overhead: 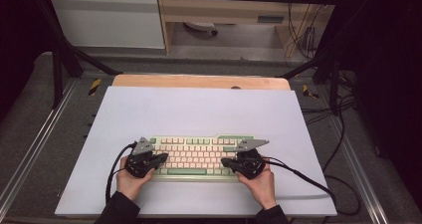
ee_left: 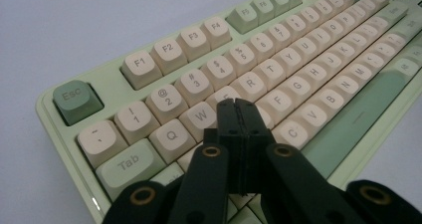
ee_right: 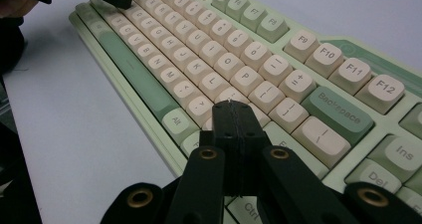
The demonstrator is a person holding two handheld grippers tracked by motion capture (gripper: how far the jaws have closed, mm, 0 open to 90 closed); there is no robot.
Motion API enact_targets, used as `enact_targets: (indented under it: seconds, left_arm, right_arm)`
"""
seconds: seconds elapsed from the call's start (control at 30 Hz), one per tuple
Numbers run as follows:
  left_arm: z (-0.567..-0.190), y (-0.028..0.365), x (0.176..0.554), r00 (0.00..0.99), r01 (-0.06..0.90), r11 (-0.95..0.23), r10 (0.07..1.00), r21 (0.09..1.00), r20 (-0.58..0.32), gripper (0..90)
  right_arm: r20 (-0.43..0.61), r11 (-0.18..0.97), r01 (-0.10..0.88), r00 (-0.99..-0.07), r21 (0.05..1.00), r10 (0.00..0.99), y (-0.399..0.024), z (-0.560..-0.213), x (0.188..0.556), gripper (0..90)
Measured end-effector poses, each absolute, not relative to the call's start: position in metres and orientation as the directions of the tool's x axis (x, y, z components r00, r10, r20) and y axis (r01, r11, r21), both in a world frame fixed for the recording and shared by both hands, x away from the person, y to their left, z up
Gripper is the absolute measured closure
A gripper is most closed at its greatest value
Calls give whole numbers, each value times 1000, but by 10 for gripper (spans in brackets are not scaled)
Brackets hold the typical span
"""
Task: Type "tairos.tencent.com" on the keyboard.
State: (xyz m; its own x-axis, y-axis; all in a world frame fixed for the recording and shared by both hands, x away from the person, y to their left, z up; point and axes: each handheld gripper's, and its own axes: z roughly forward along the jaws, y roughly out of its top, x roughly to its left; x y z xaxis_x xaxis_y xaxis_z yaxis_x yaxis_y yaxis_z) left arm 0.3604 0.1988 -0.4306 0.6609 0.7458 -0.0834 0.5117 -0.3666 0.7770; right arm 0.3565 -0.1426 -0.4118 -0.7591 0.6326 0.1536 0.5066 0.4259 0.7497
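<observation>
Both forearms enter from the near edge of the table in the high view, each hand wrapped around a black gripper poised over a pale green keyboard with cream keycaps. That keyboard lies square to the person near the front of a white mat, with its long edge parallel to the table edge, placed where 2 hands can reach either end without stretching.

Jaws on the left gripper are pressed flat together with nothing between them, forming a single narrow tip. Seen in the left gripper view, the left gripper hangs over the letter rows beside the W key, around the E and S caps; whether it actually presses a cap cannot be told. The right gripper is clenched empty in the same way, and in the right gripper view the right gripper sits low over the punctuation keys just short of the Backspace key.

Closing the jaws looks deliberate: shut, each pair is slim enough to strike 1 key without catching its neighbours (open jaws would span several). Each hand takes its own half of the board, much as a typist's would, so the work in hand appears to be key-pressing.
</observation>
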Motion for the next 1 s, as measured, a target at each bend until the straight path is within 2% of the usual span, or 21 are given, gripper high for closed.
enact_targets:
  seconds: [1.0]
  left_arm:
    - [-427, 202, 353, 669, 494, -372, 739, 786, -71, 900]
  right_arm:
    - [154, 421, 503, -760, 755, 631, -143, -410, 356, 900]
